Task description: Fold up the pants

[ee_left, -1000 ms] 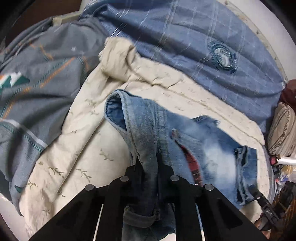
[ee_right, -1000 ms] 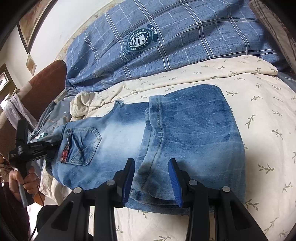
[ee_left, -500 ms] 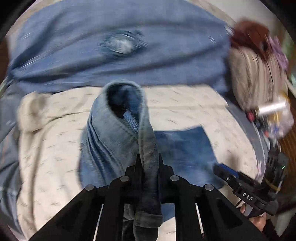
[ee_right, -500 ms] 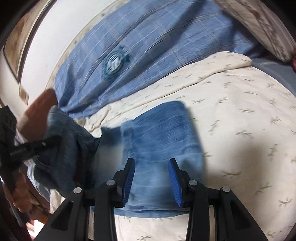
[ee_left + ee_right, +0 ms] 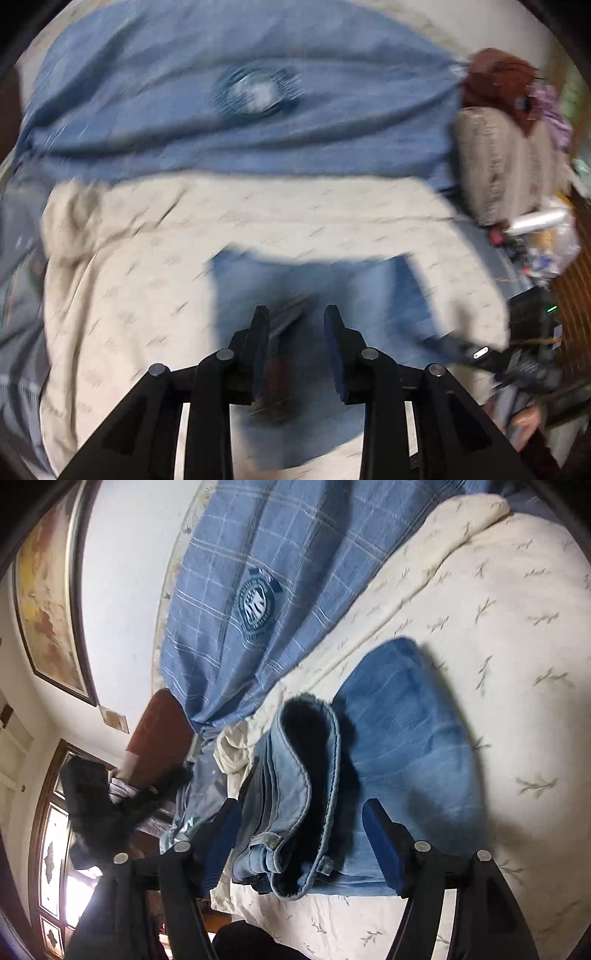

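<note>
The blue denim pants (image 5: 406, 746) lie folded on the cream leaf-print bedspread (image 5: 498, 627). Their waistband end (image 5: 295, 782) stands up in a loop on top of the fold. In the left wrist view, which is blurred, the pants (image 5: 369, 295) lie flat under my left gripper (image 5: 296, 314), which is open and holds nothing. My right gripper (image 5: 301, 805) is open wide, its blue pads on either side of the waistband loop, not closed on it.
A blue plaid blanket with a round crest (image 5: 258, 602) lies behind the pants. A beige striped cushion (image 5: 506, 166) and clutter (image 5: 543, 243) sit at the bed's right edge. A framed picture (image 5: 48, 602) hangs on the white wall.
My left gripper carried the waistband end across onto the folded legs, then opened and let it go. My right gripper opened wider and tilted, with the waistband loop between its fingers.
</note>
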A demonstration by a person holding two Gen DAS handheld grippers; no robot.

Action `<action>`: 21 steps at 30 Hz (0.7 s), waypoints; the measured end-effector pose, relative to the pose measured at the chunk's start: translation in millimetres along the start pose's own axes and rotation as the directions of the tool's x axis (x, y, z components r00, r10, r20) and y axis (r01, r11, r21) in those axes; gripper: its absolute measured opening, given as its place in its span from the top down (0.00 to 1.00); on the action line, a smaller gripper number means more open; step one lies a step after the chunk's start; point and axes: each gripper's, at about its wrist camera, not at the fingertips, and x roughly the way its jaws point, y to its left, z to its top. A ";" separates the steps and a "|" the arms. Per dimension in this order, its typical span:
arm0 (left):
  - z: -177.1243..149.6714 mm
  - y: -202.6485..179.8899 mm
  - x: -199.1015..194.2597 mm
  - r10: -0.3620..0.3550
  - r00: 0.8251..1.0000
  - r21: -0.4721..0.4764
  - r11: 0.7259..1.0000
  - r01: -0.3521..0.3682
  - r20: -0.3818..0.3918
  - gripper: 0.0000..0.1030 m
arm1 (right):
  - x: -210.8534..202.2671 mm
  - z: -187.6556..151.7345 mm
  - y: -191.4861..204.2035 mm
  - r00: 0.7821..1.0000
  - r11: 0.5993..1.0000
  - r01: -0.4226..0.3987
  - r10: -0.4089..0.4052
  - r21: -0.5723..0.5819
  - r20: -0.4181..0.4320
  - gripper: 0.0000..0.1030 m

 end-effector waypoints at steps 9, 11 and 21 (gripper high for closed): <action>-53.2 61.8 45.5 -0.036 0.995 -0.179 0.984 0.019 -0.091 0.70 | 47.9 3.6 11.2 0.998 0.999 0.039 -0.039 -0.016 -0.052 0.31; -56.7 58.2 45.2 -0.046 0.996 -0.170 0.985 0.031 -0.081 0.70 | 58.2 0.7 14.5 0.997 0.999 0.037 -0.038 -0.026 -0.066 0.31; -60.9 42.6 43.1 -0.129 0.991 -0.181 0.976 0.119 -0.039 0.72 | 62.6 -34.5 72.4 0.985 0.909 0.175 -0.167 -0.379 0.054 0.79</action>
